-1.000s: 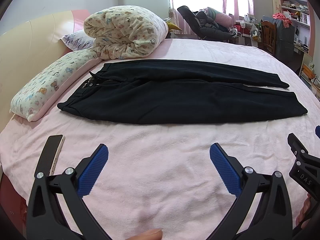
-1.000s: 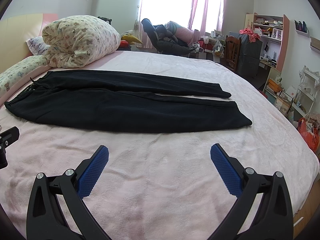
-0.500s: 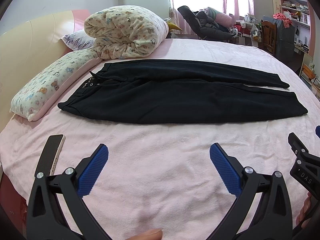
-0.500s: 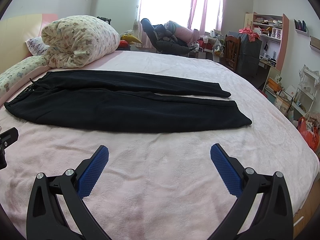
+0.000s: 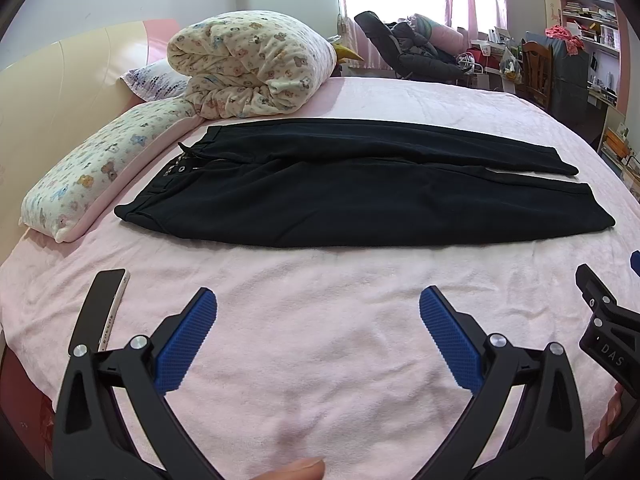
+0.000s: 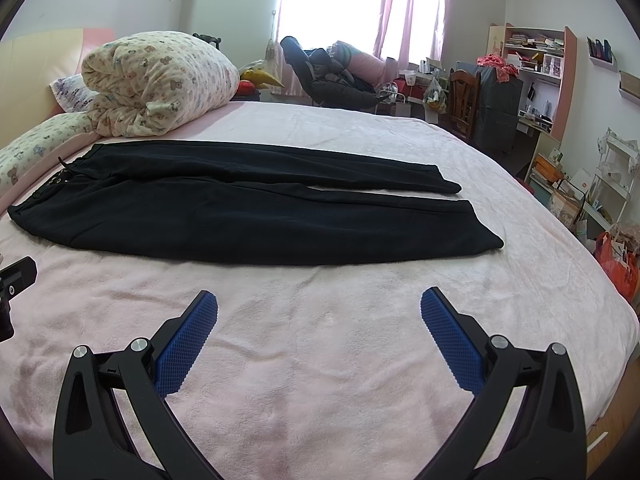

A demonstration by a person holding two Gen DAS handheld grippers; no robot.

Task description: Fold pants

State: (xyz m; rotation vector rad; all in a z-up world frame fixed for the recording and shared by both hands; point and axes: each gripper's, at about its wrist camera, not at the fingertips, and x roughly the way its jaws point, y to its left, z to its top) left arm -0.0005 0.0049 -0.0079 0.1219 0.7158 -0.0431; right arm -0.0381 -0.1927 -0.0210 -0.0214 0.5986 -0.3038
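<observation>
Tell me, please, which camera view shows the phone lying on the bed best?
The left wrist view. There the phone lies in full sight on the pink bed, just left of the open left gripper. The right wrist view does not show the phone at all; it shows the black pants and the open right gripper.

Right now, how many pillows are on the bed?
2 that I can see. A long bear-print pillow lies along the bed's left edge, and a purple-flowered pillow sits behind it, partly tucked under the rolled quilt. More could be hidden behind the quilt.
</observation>
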